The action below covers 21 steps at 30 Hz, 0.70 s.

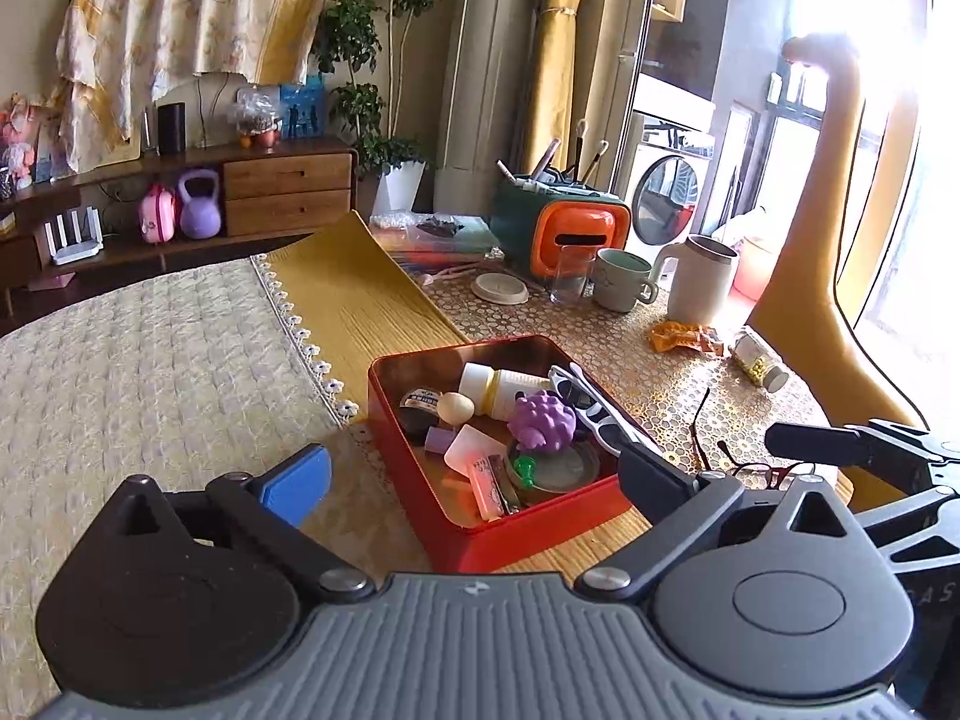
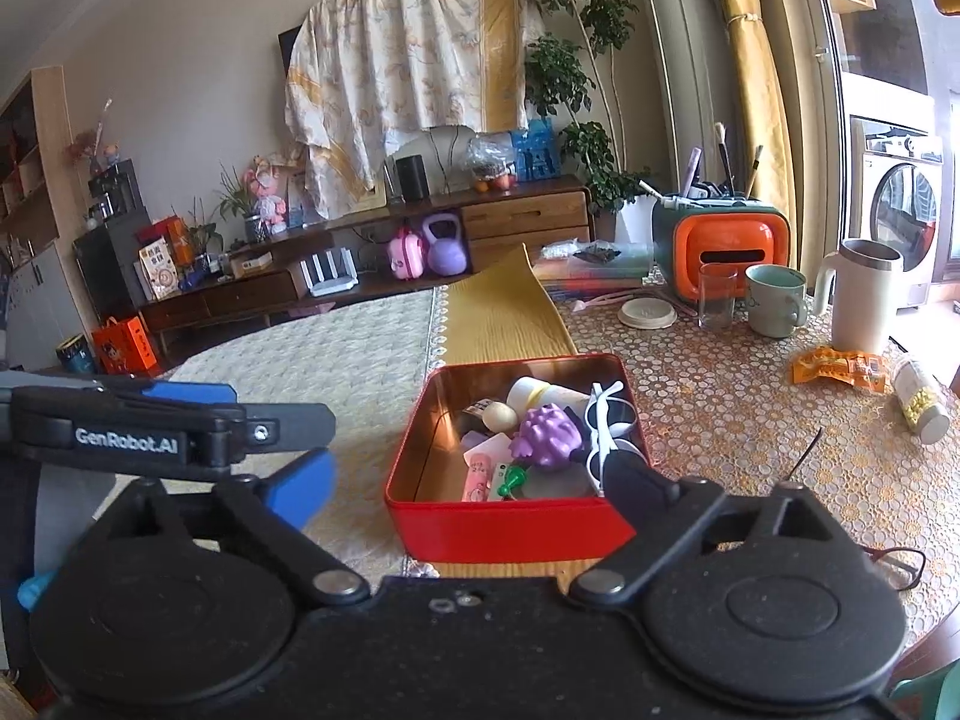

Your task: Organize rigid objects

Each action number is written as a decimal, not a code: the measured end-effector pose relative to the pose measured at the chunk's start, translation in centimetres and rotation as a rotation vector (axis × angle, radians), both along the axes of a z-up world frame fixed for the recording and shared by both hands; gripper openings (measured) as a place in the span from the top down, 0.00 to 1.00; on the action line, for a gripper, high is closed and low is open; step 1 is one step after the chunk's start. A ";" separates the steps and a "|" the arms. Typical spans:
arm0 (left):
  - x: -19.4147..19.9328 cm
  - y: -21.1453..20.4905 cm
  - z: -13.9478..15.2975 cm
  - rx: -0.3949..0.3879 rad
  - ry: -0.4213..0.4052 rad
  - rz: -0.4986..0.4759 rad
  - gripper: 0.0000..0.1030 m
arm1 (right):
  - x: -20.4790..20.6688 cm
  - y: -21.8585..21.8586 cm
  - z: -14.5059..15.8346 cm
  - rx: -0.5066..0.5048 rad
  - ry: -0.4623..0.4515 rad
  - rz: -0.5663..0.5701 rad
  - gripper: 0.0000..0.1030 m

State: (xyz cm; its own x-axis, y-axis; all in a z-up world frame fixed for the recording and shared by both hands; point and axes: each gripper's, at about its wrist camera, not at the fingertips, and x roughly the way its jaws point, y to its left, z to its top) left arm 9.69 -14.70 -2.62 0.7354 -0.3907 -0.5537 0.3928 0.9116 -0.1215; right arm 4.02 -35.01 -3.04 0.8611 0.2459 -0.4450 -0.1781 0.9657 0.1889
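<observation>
A red tin box stands on the table in front of both grippers. It holds a purple spiky toy, a white bottle, an egg-shaped piece, white sunglasses, a pink tube and other small things. Dark-framed glasses lie on the table right of the box. My left gripper is open and empty, just short of the box. My right gripper is open and empty, its fingers either side of the box's near wall.
Behind the box stand a glass, a green mug, a white jug, a lid and an orange-green holder with brushes. An orange snack packet and a pill bottle lie at right.
</observation>
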 end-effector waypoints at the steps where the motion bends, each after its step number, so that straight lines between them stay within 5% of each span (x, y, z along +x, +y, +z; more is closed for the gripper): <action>1: -0.1 0.0 0.0 0.005 -0.003 0.004 0.00 | -0.2 0.1 0.0 0.002 -0.004 -0.004 0.02; 21: -3.0 0.2 0.3 0.060 -0.048 0.040 0.00 | -2.5 0.8 0.3 0.041 0.008 -0.048 0.00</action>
State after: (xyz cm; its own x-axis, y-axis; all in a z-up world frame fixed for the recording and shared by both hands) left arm 6.68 -14.46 -2.29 0.7761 -0.3279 -0.5386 0.3601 0.9317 -0.0482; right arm 1.56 -34.22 -2.76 0.8686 0.2227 -0.4426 -0.1302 0.9645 0.2298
